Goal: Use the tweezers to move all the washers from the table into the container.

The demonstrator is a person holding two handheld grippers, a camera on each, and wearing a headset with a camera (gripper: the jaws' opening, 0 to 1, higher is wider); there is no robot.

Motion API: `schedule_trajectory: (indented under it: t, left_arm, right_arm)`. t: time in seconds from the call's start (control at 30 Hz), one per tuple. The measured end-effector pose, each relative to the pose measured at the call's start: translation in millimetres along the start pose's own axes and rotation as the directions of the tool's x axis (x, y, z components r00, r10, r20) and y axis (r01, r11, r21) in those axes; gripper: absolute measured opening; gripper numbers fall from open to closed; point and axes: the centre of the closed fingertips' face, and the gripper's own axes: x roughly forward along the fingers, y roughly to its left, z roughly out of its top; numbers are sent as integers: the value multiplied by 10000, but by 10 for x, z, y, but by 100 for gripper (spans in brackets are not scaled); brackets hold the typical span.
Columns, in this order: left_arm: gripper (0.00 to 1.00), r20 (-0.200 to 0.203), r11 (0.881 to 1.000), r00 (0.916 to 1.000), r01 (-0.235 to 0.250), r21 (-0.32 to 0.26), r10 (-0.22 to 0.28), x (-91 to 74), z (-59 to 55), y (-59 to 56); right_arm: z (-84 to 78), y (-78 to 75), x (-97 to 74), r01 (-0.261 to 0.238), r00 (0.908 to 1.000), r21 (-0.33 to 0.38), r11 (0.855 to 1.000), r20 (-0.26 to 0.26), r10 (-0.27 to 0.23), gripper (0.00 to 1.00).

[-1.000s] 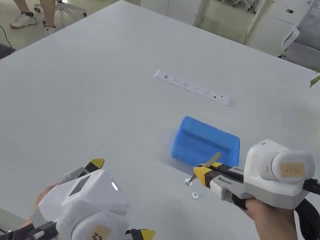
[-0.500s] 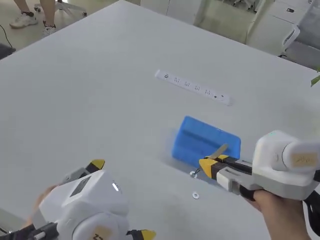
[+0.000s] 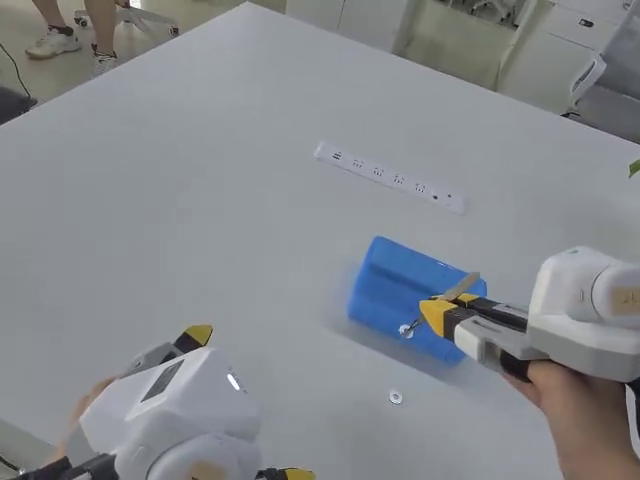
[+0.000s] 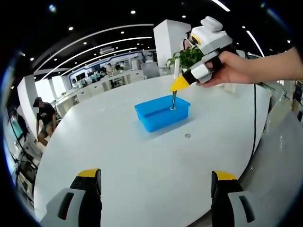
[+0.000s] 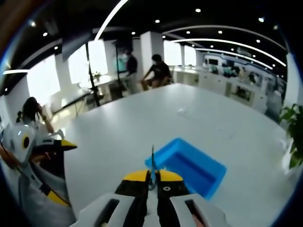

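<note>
Your right tongs [image 3: 440,312] are pinched narrow on the tweezers [image 3: 412,323]. Their tip seems to carry a washer [image 3: 405,331] and hangs over the near wall of the container [image 3: 395,270], so the drop lies just ahead along the tweezers' line. A second washer [image 3: 396,398] lies on the desk [image 3: 200,200], on your side of the container. Your left tongs [image 4: 151,176] stand wide, well apart from both.

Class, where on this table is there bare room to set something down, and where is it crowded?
Bare: the wide stretch left of the strip and container, up to the left tool; also the band between strip and container. Crowded: the container's near side, where the right tool holds tweezers and a washer lies.
</note>
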Motion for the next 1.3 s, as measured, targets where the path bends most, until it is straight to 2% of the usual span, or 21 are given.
schedule_trajectory:
  t: [0.37,0.43,0.63,0.9,1.17,1.3]
  left_arm:
    - [99,-57,10000,10000,17,14,-17,7,-16,1]
    - [99,-62,10000,10000,10,5,-10,7,-17,4]
    - [99,-92,10000,10000,19,18,-19,7,-23,1]
    - [99,-101,10000,9999,2,0,-2,7,-20,-1]
    - [99,-122,10000,9999,8,-6,-8,11,-20,-8]
    - [99,-144,10000,9999,18,-20,-18,13,-24,-11]
  right_arm:
    - [101,-274,44,639,9973,346,9974,341,-651,2]
    - [92,-333,62,933,9952,263,9953,257,-940,2]
    - [19,-497,167,1165,9931,426,9923,50,-1168,2]
    - [-70,-597,310,1349,9907,498,9896,-219,-1339,2]
    - [-282,-623,440,1315,9893,620,9894,-714,-1271,2]
    - [-335,-608,490,1321,9886,536,9898,-796,-1276,2]
